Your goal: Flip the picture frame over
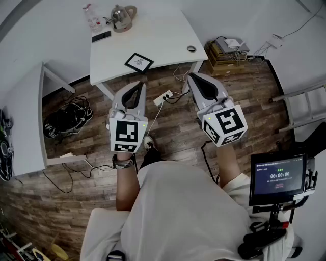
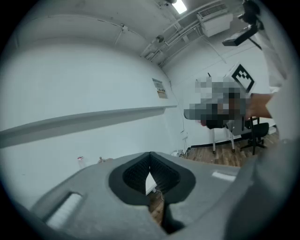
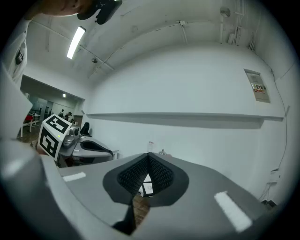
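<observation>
The picture frame (image 1: 138, 62) is small, black-edged with a white picture, and lies flat near the front edge of the white table (image 1: 163, 35). Both grippers hang level over the wooden floor, short of the table and apart from the frame. My left gripper (image 1: 138, 84) points at the table's front edge just below the frame, its jaws shut and empty. My right gripper (image 1: 193, 77) is to the right, by the table's front right corner, also shut with nothing in it. In each gripper view the jaw tips meet, in the left (image 2: 150, 154) and in the right (image 3: 148, 155).
On the table stand a kettle (image 1: 122, 18), a bottle (image 1: 90, 15), a dark flat device (image 1: 101, 36) and a small ring (image 1: 191, 49). A power strip (image 1: 163, 97) and cables lie on the floor, a black bag (image 1: 66, 120) to the left, boxes (image 1: 224, 53) to the right.
</observation>
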A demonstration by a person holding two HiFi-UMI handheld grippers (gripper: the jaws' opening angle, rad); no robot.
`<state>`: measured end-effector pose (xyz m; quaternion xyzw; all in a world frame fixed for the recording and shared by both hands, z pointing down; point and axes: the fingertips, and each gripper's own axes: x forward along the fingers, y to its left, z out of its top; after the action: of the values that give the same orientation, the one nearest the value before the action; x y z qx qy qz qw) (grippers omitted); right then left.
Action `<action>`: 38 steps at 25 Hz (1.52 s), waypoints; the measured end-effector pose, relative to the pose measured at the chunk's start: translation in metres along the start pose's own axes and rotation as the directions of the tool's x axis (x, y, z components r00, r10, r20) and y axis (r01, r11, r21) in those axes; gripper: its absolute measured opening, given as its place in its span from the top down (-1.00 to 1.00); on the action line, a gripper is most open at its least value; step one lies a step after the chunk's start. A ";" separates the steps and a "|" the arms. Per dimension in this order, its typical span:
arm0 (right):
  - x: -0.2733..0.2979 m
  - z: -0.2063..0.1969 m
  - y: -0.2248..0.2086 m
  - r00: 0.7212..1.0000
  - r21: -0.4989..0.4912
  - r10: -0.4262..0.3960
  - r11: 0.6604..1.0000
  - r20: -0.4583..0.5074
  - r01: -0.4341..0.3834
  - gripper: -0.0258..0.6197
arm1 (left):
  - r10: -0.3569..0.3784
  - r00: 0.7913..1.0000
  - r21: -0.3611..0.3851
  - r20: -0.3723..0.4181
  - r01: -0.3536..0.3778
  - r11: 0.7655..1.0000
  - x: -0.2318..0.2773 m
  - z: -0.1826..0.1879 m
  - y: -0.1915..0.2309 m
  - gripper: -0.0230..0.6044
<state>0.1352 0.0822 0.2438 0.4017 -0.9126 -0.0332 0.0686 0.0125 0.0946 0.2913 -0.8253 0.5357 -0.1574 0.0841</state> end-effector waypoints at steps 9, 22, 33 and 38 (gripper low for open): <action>-0.017 0.000 0.011 0.998 0.084 0.038 0.996 0.047 -0.042 0.92 | 0.014 1.000 -0.022 -0.012 -0.014 1.000 -0.018 0.000 -0.012 0.92; -0.026 -0.017 -0.001 1.000 0.077 0.021 0.997 0.022 -0.023 0.92 | -0.059 0.981 0.013 -0.187 0.062 0.998 -0.001 -0.042 -0.028 0.81; 0.088 -0.065 -0.037 0.997 0.172 0.048 0.984 -0.059 -0.037 0.92 | -0.143 0.886 0.134 -0.442 0.222 0.966 0.104 -0.156 0.009 0.49; 0.123 -0.087 -0.046 0.993 0.197 0.045 0.980 -0.107 -0.023 0.92 | -0.195 0.859 0.111 -0.474 0.278 0.954 0.139 -0.184 0.029 0.46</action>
<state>0.0997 -0.0404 0.3367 0.3921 -0.9129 0.0803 0.0800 -0.0248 -0.0384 0.4784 -0.8139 0.4184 -0.4030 0.0079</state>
